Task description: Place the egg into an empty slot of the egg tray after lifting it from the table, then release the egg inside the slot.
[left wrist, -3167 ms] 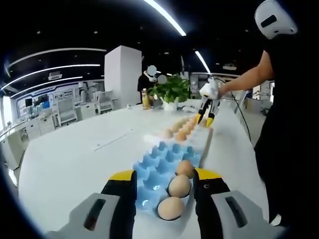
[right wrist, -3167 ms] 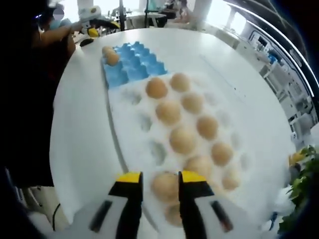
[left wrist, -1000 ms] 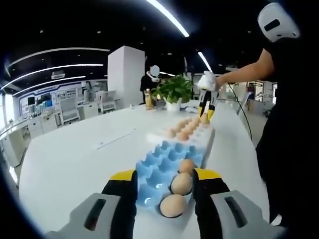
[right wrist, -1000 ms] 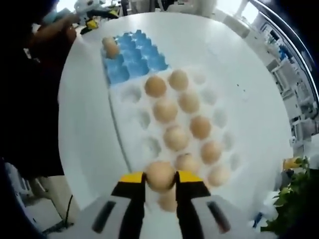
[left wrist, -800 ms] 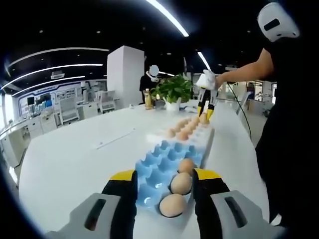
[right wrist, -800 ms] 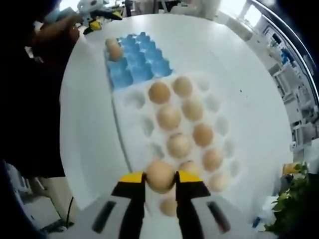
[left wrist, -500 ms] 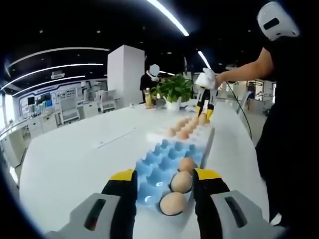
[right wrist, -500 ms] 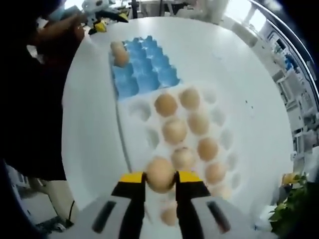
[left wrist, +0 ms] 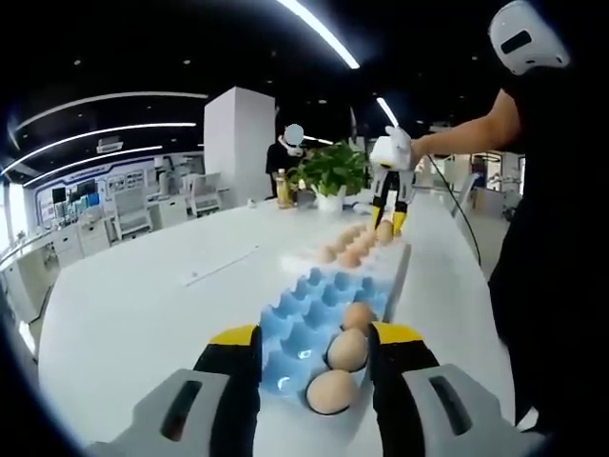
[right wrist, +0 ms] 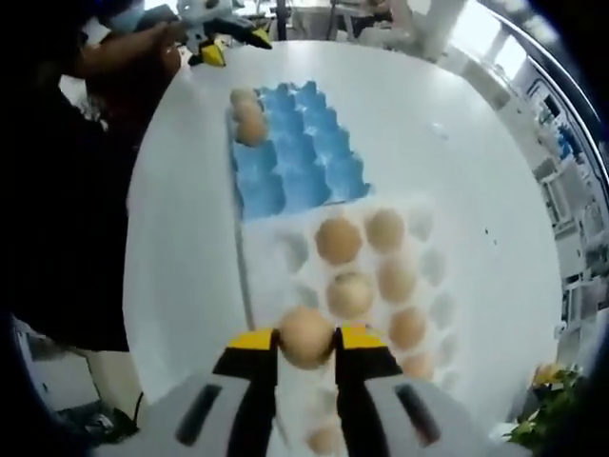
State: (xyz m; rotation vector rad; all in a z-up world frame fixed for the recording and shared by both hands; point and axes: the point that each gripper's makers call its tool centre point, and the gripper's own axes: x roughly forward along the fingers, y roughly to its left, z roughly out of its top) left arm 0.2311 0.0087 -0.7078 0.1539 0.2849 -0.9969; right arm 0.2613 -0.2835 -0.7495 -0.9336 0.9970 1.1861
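1. Carriage of the smooth brown egg (right wrist: 306,329) in hand: pinched between the yellow-tipped jaws of the right claw (right wrist: 306,343), clear of the round white desk (right wrist: 447,143), above the white moulded egg tray (right wrist: 274,259) that butts against the far end of the blue moulded egg tray (right wrist: 309,162).
2. Left claw (left wrist: 314,335) open and empty, hovering near the opposite end of the blue egg tray.
3. Judged best: hold a light, even squeeze, just enough to stop slipping without cracking the shell.
4. Pick a bare slot in the blue egg tray, probably one beside its filled corner, and travel level and slowly towards it.
5. Centre the egg over the cup, lower until the shell sits, then part the jaws gently and lift straight up, clear of neighbouring eggs.
6. Counted: two claws; two trays; one egg held; three brown eggs in one edge row of the blue egg tray; at least six in the white tray beyond the blue egg tray, with one more blurred shape that cannot be told.
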